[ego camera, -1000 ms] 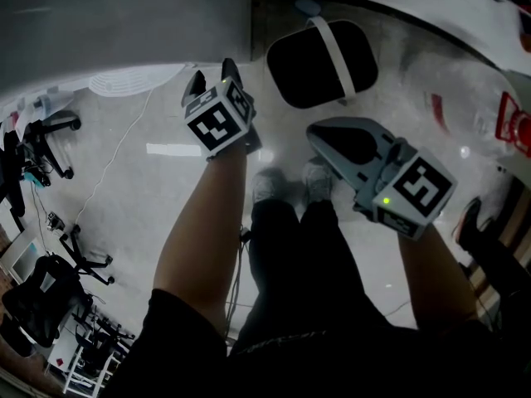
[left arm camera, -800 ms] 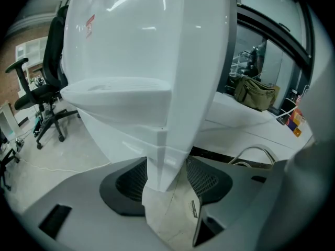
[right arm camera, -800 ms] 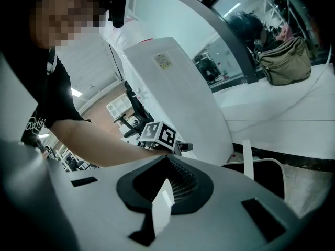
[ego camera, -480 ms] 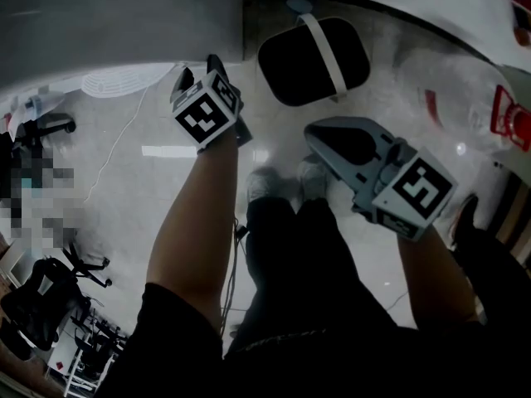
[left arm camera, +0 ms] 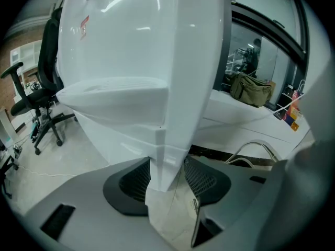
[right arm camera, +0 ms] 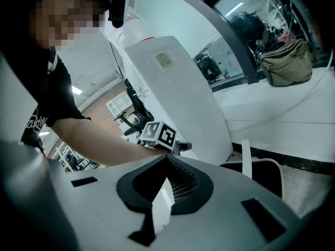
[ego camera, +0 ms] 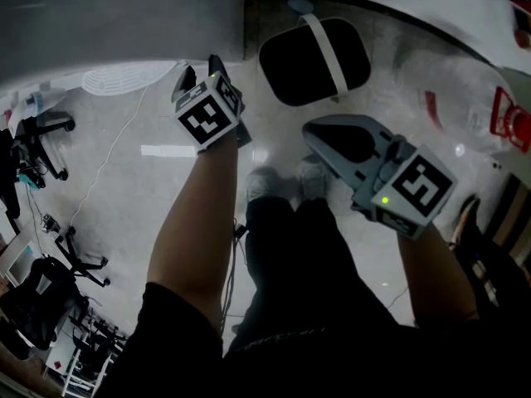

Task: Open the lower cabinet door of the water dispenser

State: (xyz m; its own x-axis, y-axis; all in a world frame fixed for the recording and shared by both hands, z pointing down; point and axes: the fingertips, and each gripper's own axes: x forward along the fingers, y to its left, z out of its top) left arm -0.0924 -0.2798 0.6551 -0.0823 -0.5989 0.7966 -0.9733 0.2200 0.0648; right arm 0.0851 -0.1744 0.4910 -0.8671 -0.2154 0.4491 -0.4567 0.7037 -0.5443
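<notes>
— Left gripper (ego camera: 199, 71)?
— Down at the tall white plastic water dispenser (left arm camera: 131, 46). Jaws just been closing, pressing now on both sides of the white lower cabinet door (left arm camera: 123, 137) at its corner edge.
— Right gripper (ego camera: 314, 135)?
— Well apart, over the pale floor (ego camera: 133, 189). Jaws together, nothing between.

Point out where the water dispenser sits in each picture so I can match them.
Head view: water dispenser across the top left.
Left gripper view: water dispenser fills the centre, close up.
Right gripper view: water dispenser stands upright at centre.
Shared landmark: black container with a white strap, beside it in the head and right gripper views.
</notes>
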